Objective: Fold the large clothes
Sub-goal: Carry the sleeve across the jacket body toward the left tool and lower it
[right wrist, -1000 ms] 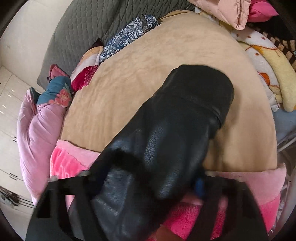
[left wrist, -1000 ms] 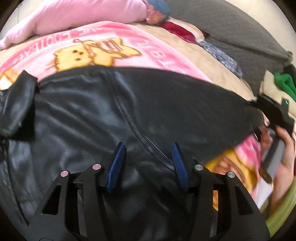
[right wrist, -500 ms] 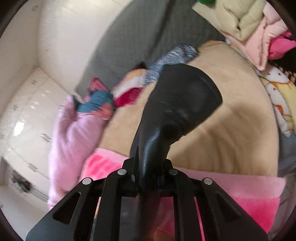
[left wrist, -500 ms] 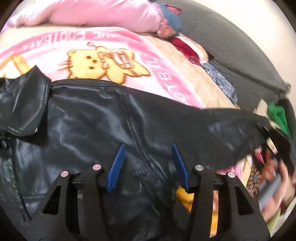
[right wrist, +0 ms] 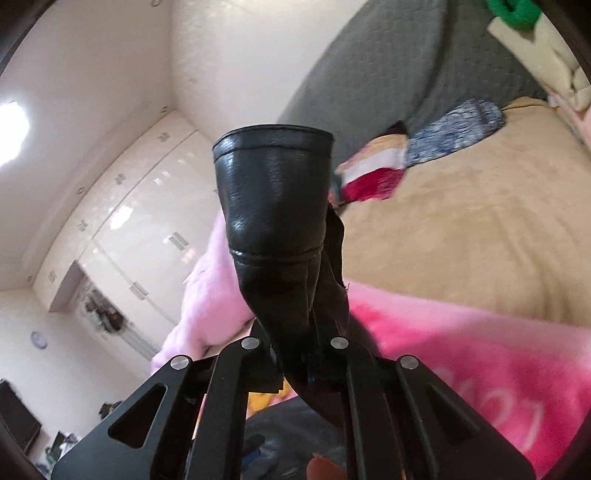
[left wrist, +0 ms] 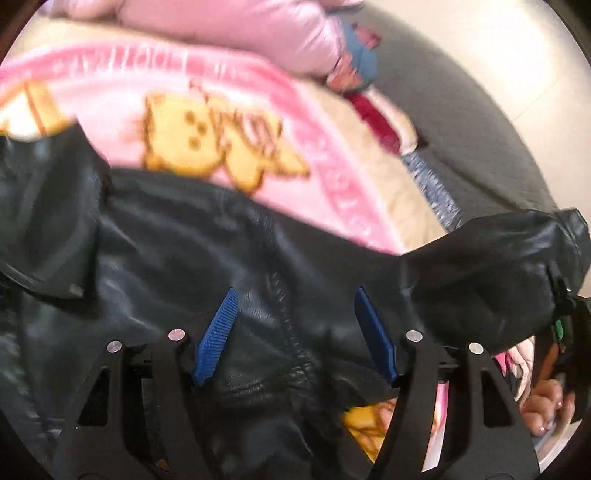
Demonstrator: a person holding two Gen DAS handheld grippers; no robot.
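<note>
A black leather jacket [left wrist: 177,258] lies spread on a pink cartoon blanket [left wrist: 207,110] on the bed. My left gripper [left wrist: 295,314] is open, its blue pads [left wrist: 218,332] hovering over the jacket's shoulder seam, holding nothing. My right gripper [right wrist: 295,354] is shut on the jacket's sleeve [right wrist: 273,206], and the cuff stands upright above the jaws. In the left wrist view that lifted sleeve [left wrist: 498,266] rises at the right, with the right gripper [left wrist: 565,325] and the holding hand at the frame's edge.
A pale pink quilt [left wrist: 240,29] and folded clothes [right wrist: 373,173] lie at the head of the bed by a grey quilted headboard [right wrist: 406,62]. A tan sheet [right wrist: 480,221] covers the bed's far half. White wardrobes [right wrist: 129,229] stand beyond.
My right gripper has closed on the sleeve and lifted it up and inward over the jacket. The left gripper has stayed open over the shoulder, shifting slightly.
</note>
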